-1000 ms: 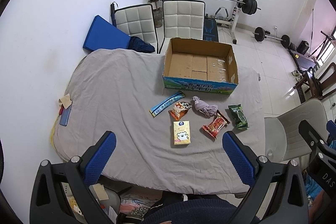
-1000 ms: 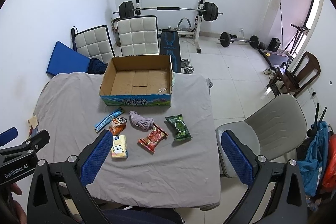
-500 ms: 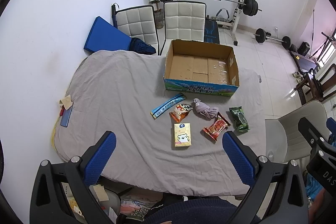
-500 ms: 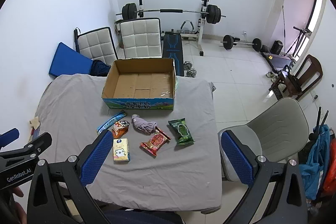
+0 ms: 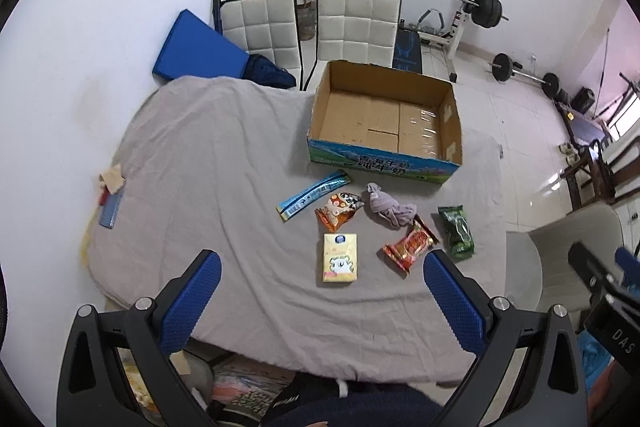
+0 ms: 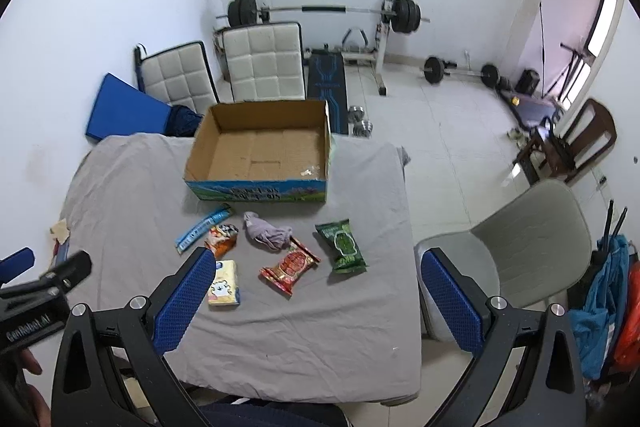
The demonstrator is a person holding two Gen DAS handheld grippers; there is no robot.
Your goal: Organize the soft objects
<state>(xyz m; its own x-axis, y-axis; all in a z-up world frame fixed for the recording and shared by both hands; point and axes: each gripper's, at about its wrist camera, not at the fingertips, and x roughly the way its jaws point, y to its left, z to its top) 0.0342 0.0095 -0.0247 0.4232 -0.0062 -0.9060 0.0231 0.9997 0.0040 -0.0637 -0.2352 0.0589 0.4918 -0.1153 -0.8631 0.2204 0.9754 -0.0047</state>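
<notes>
Packets (image 5: pixel 411 246) and a balled cloth (image 5: pixel 390 209) are spread on the desk (image 5: pixel 208 163) ahead of both empty, wide-apart jaws, ready for the open box (image 5: pixel 384 119) beyond.

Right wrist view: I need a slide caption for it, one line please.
Open right gripper hovers above a cloth-covered table holding snack packets, a crumpled grey cloth and an empty cardboard box.

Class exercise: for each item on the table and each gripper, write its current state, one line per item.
cardboard box: open, empty
yellow tissue pack: lying flat
purple cloth: bunched up
red snack packet: lying flat
green packet: lying flat
blue stick packet: lying flat
orange snack bag: crumpled
left gripper: open, empty
right gripper: open, empty
</notes>
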